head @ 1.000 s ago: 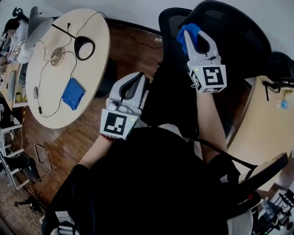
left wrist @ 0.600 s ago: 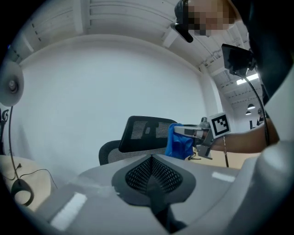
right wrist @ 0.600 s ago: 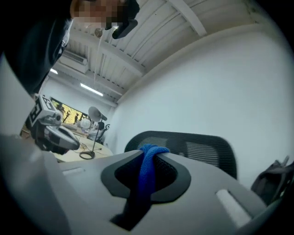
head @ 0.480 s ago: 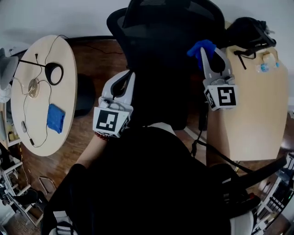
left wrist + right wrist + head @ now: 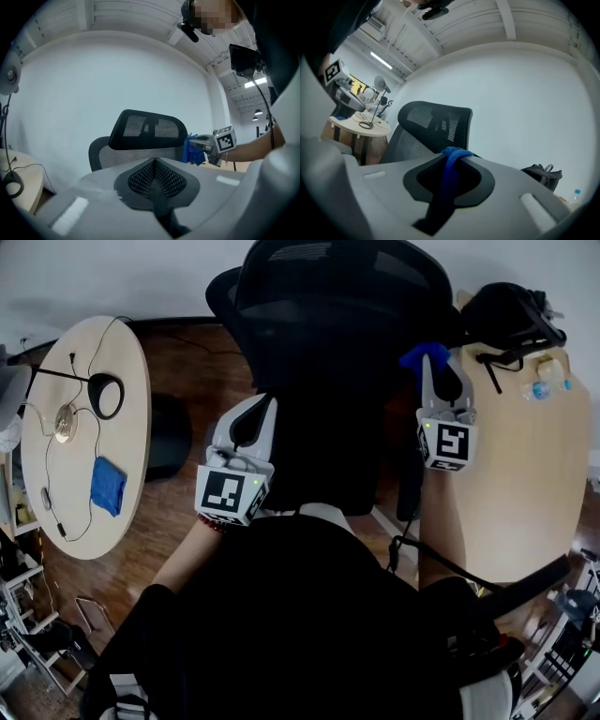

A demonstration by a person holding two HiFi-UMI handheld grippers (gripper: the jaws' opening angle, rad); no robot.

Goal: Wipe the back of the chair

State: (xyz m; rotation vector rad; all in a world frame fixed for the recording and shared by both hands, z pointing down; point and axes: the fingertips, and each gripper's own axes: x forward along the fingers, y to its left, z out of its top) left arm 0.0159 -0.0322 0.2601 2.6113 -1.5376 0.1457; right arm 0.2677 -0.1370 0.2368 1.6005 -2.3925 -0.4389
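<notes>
Chair back stands upright just ahead, its right edge beside my right gripper, which pinches a blue cloth; my left gripper is closed, empty.

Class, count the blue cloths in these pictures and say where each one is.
2. One blue cloth is clamped in the right gripper, by the chair back; a second blue cloth lies on the round table. Others may be hidden.

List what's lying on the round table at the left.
On the round table lie a folded blue cloth, a black ring, a small round disc and thin black cables. A grey shape overhangs its far edge, hiding whatever lies beneath.
</notes>
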